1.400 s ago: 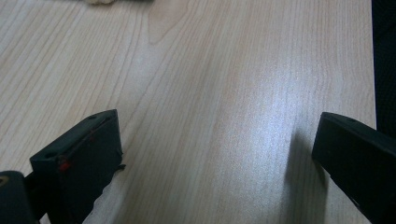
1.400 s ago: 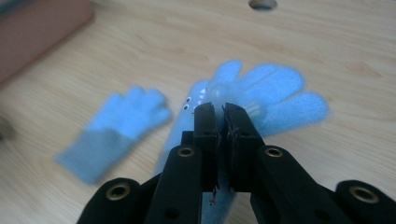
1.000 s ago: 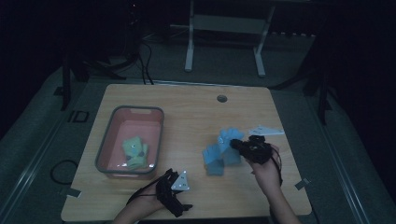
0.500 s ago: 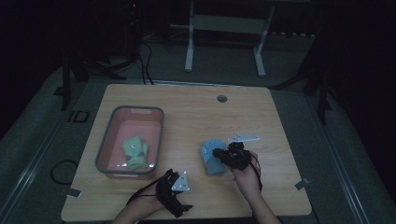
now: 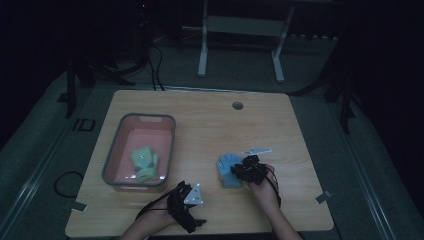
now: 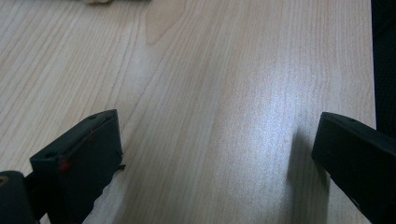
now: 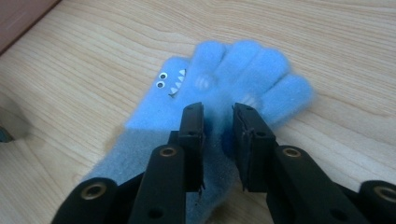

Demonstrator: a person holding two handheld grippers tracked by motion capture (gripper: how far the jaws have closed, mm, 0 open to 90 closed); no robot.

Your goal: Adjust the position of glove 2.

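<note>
Blue glove (image 7: 219, 98) lies flat on the worktop (image 5: 210, 125) right of the pink bin (image 5: 120, 150), your right gripper (image 7: 218, 116) jaws just easing apart over it, fabric between them — lift straight off without snagging.

- A wooden table (image 5: 200, 120) stands in a dark room, a round hole (image 5: 237, 105) near its far edge.
- A pink tub (image 5: 121, 145) with a grey rim sits on the table's left half, yellow-green cloth items (image 5: 143, 164) inside.
- The right claw (image 5: 239, 171), in the person's hand, is at a blue glove (image 5: 227, 170) lying flat on the table.
- The left claw (image 5: 181, 193) rests near the front edge, just beside the tub.
- A small pale strip (image 5: 257, 150) lies just beyond the glove.
</note>
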